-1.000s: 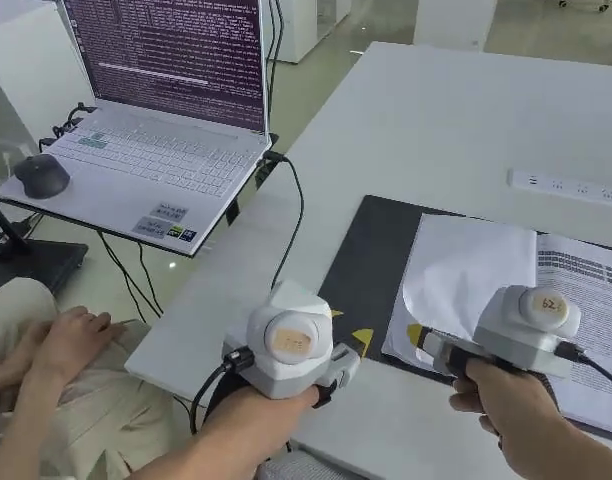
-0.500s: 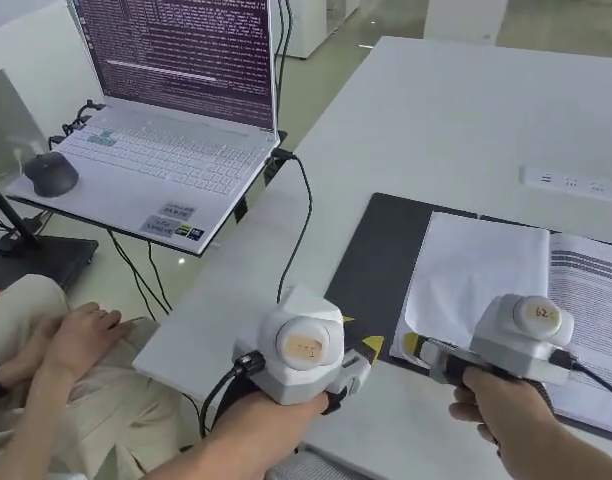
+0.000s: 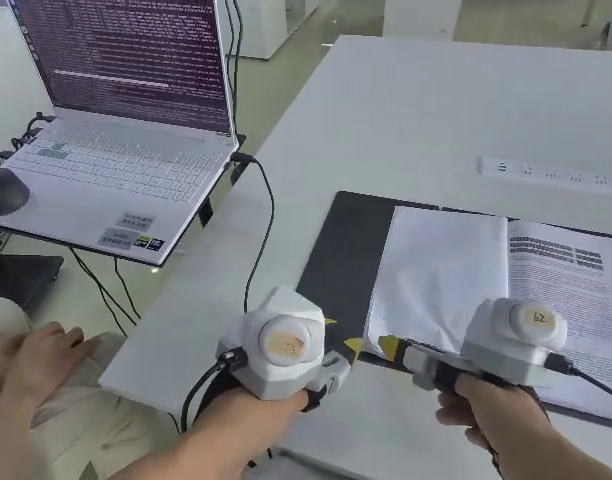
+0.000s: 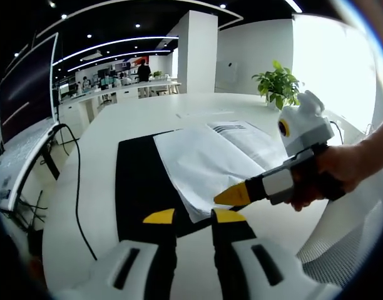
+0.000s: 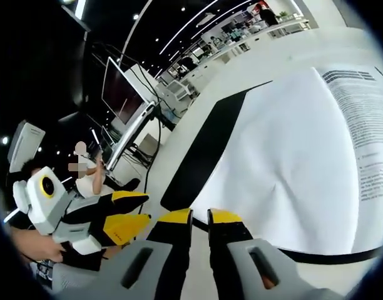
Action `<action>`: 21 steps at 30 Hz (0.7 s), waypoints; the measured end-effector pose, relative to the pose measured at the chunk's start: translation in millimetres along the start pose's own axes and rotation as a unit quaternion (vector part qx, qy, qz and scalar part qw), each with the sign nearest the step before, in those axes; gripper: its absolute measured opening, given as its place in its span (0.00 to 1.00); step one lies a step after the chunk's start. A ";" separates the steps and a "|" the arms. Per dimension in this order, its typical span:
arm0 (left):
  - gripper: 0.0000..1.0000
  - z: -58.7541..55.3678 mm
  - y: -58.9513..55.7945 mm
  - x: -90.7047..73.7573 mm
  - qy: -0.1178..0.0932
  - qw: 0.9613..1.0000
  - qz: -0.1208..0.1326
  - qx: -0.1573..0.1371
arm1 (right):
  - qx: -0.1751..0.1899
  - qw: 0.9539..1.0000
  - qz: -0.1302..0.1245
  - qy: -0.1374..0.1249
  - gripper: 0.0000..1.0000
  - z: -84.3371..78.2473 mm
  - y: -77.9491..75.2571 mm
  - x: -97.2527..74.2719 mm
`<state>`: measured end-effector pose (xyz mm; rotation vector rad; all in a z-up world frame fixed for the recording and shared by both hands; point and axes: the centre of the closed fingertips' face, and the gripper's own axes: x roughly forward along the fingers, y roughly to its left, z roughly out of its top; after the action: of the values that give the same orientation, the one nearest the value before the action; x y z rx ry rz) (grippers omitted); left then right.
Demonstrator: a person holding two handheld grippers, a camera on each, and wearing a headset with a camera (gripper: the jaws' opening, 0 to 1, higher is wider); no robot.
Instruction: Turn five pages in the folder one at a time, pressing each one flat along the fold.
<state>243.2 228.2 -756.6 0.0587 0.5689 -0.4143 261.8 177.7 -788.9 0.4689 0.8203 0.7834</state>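
Fingers (image 5: 226, 217) of the right gripper (image 5: 199, 215) sit almost together with nothing between them, their yellow tips at the near edge of the folder (image 3: 341, 260). The left gripper (image 4: 194, 217) has its fingers a little apart and empty, just off the folder's near left corner.

The folder lies open on the table (image 3: 436, 110), its black cover flat. A blank white sheet (image 3: 436, 280) rests on the left side and a printed page (image 3: 566, 290) on the right, meeting at the fold. The blank sheet looks slightly rippled.

These pages are probably thin, light and limp: easy to crease, and prone to slipping or lifting two at once. The best hold is likely a free outer corner or edge of the printed page, pinched lightly. It could then be carried over in an arc while the other gripper steadies the cover. Pressing should run along the fold with gentle force.

Beyond the folder are a power strip (image 3: 551, 175) and, off the table's left edge, a laptop (image 3: 136, 100).
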 end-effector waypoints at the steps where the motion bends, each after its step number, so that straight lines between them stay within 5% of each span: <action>1: 0.20 -0.1 -2.7 4.9 0.002 1.000 -0.007 0.002 | 0.002 1.000 0.000 -0.002 0.08 1.2 -0.9 -1.6; 7: 0.20 -4.4 -14.2 31.4 0.012 0.999 -0.035 0.023 | 0.014 0.999 -0.009 -0.030 0.09 19.9 -18.5 -26.4; 21: 0.22 -13.7 -22.8 80.4 0.031 0.997 -0.038 0.052 | 0.035 0.995 -0.042 -0.078 0.10 49.8 -63.6 -68.7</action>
<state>288.5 180.3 -809.7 0.1515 0.6114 -0.5170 298.8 80.7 -767.5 0.5467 0.7189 0.6341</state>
